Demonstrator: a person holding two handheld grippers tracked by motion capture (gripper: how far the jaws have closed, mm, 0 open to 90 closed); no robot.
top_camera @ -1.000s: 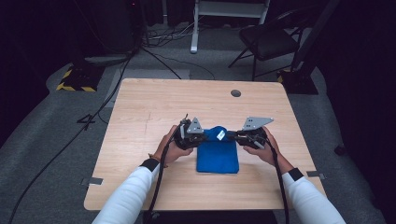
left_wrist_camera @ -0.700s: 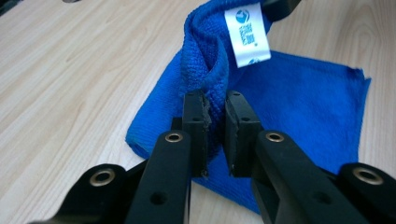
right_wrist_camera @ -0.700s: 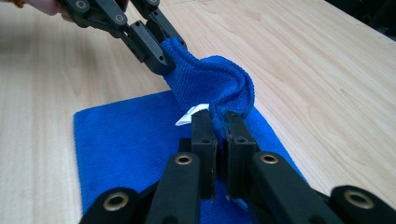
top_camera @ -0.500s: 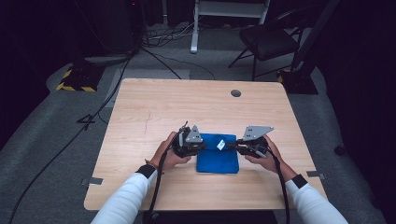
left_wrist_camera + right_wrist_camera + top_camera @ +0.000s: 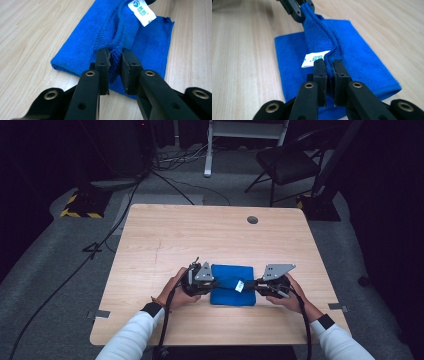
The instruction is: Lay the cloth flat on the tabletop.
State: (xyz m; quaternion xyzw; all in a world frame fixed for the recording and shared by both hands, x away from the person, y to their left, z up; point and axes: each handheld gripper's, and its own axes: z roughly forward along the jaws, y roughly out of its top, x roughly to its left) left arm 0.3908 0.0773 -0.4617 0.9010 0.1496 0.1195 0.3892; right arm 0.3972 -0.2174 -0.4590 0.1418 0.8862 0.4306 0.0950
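A blue cloth (image 5: 232, 285) with a white tag (image 5: 239, 285) lies folded on the wooden table (image 5: 200, 235), near the front edge. My left gripper (image 5: 215, 282) grips its left end. In the left gripper view the jaws (image 5: 115, 53) pinch a raised fold of the cloth (image 5: 82, 45); they have just been opening slightly, with the cloth still between the pads. My right gripper (image 5: 250, 286) holds the opposite end. In the right gripper view its jaws (image 5: 328, 63) are shut on the fold beside the tag (image 5: 314, 59). The ridge of cloth (image 5: 367, 62) runs up to the left gripper (image 5: 297, 10).
A round cable hole (image 5: 252, 219) sits at the table's far right. Bare wood surrounds the cloth on all sides. Beyond the table stand a dark chair (image 5: 285, 165) and a white stand leg (image 5: 206, 170), with cables across the grey floor.
Both hands have come toward the table's front edge and sunk a little. The raised top fold of the cloth has come over and now lies low across the folded cloth.
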